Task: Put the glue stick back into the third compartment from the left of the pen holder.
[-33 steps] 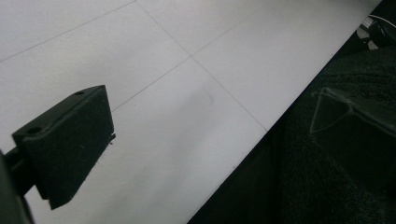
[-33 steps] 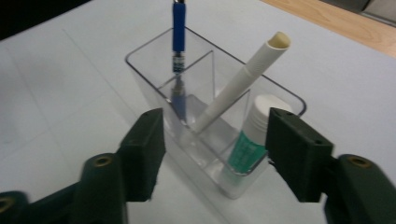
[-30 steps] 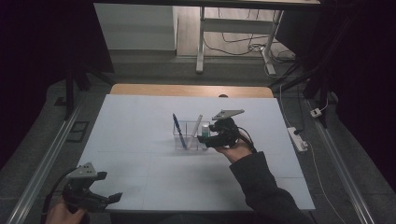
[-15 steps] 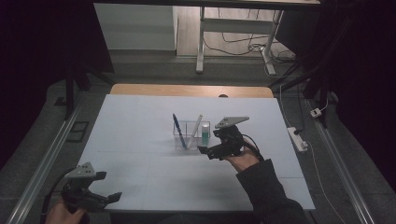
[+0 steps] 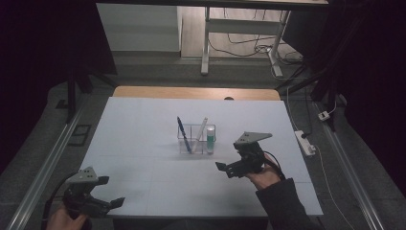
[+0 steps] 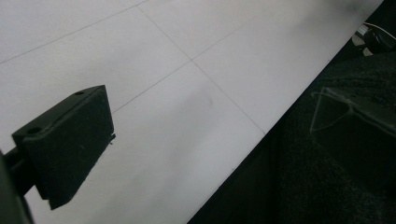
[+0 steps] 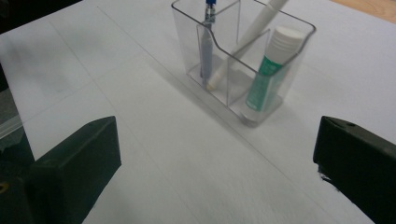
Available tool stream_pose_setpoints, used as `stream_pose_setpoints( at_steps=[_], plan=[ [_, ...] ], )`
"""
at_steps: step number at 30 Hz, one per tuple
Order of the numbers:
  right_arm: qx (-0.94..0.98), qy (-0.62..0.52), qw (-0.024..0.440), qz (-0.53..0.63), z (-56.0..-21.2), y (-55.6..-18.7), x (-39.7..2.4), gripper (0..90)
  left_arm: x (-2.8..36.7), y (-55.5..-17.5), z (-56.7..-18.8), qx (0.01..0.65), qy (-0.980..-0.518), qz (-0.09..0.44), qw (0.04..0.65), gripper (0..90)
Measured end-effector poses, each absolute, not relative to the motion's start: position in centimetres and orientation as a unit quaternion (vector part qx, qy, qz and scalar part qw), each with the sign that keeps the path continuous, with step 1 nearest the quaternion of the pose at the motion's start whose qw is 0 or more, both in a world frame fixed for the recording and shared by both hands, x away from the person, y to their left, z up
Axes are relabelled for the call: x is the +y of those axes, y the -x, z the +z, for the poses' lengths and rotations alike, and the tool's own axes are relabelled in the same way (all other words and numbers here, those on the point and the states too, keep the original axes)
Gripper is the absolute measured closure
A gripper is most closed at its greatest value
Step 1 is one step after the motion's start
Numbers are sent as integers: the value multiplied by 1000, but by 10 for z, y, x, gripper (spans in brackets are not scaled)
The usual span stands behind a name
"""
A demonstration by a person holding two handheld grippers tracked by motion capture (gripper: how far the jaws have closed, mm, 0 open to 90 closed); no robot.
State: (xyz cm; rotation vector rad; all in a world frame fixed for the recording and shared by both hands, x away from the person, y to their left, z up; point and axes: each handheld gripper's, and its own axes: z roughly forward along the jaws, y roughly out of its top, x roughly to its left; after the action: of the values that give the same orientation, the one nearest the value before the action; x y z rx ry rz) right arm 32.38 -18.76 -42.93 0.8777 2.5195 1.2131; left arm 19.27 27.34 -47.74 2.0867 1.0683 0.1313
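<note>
The room was dark, with a grey floor (image 5: 143, 72) behind the table (image 5: 143, 143), a white desk frame (image 5: 206, 43) standing on it and cables trailing near the frame's feet. A power strip (image 5: 305, 142) lay on the floor just off the table's right edge. The table carried a white sheet ruled by thin lines, and bare wood showed along its far edge.

A clear holder (image 5: 197, 139) stood upright near the table's middle, split into compartments. In the right tool view a blue pen (image 7: 207, 42) stood in the left compartment, a white pen (image 7: 252, 32) leaned across the middle one, and a green tube (image 7: 268, 74) with a white cap stood in the right one.

The right hand (image 5: 262, 176) came in from the bottom right, its dark sleeve behind it, holding the right tool (image 5: 225, 168) low over the sheet, near the holder's right front and apart from it, pointed left. Its jaws had just been opening and stood wide, with nothing between them.

The left hand (image 5: 64, 219) sat at the table's near left corner, well apart from the holder. The left tool (image 5: 117, 202) hovered over the sheet's front edge, pointed right, jaws spread and empty.
</note>
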Motion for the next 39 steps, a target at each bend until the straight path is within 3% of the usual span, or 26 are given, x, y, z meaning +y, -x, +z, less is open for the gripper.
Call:
stream_pose_setpoints(
  at_steps=[25,39],
  plan=[
    [820,-379,131,409,-441,-274,-270,0,274,-193,-477,421,-818,52,388,0],
    [821,-406,139,378,-451,-256,-291,0,275,-192,-477,424,-815,53,392,0]
  ],
)
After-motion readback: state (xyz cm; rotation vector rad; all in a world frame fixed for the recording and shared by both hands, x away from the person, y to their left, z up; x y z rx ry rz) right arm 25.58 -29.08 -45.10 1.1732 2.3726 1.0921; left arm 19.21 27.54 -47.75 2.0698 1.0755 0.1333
